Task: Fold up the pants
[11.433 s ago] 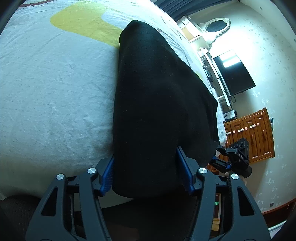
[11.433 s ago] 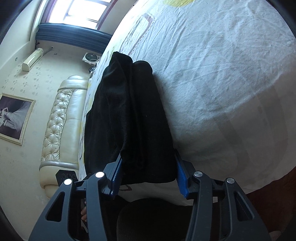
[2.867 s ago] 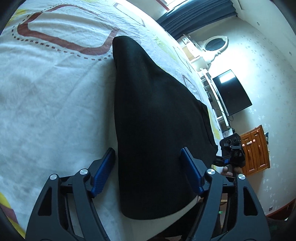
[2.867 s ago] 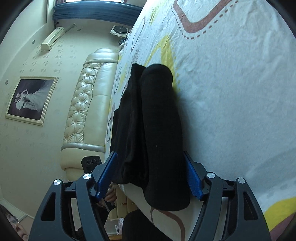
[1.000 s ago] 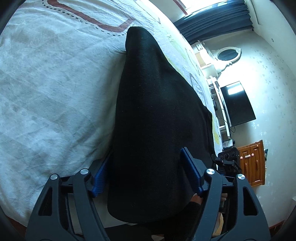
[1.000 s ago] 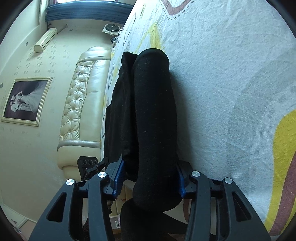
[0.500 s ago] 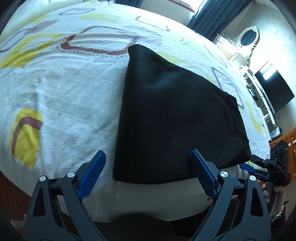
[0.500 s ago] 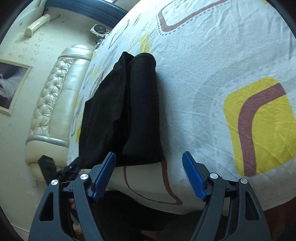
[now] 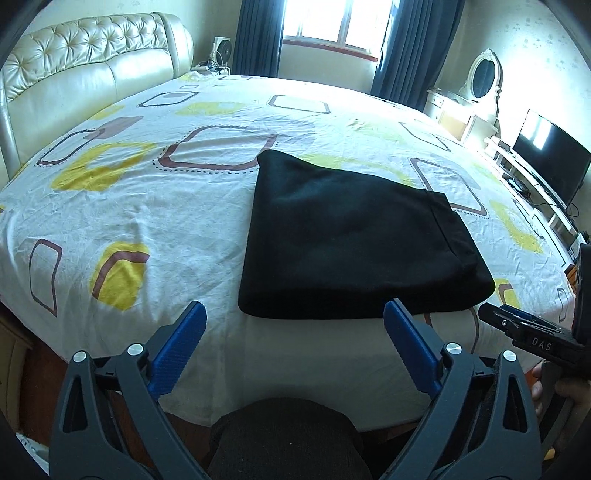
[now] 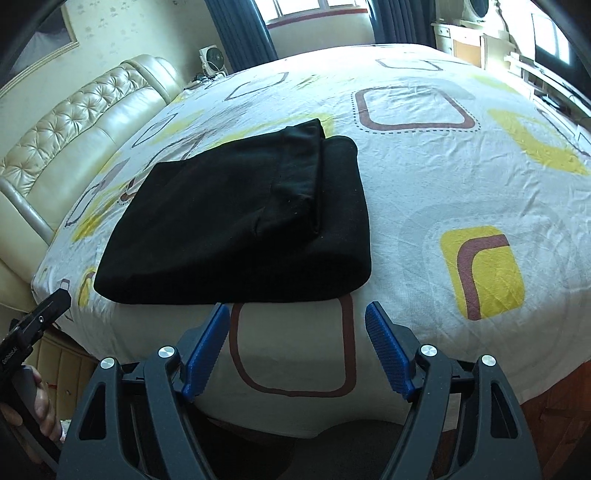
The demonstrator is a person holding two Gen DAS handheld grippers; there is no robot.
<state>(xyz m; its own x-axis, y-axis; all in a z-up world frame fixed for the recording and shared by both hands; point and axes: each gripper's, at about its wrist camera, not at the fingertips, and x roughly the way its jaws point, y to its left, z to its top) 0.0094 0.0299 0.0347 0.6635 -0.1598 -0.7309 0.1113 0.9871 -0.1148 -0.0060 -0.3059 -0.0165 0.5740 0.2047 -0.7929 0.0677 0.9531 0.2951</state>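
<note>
Bed (image 9: 155, 206) bears folded pants (image 9: 354, 240), long axis crosswise, just beyond both empty, wide tongs: left gripper (image 9: 295, 325) opening, right gripper (image 10: 297, 325) nearer.

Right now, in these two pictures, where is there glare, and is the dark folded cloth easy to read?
Left wrist view: the bright window is blown out, and straight edges bend near the rim. Right wrist view: the folded black pants show a layered edge but little texture, and the patterned white bedsheet is evenly lit and sharp.

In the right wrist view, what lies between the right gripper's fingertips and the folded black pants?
Only bare patterned bedsheet separates the right gripper from the folded black pants; its open jaws hold nothing, as the right wrist view shows.
</note>
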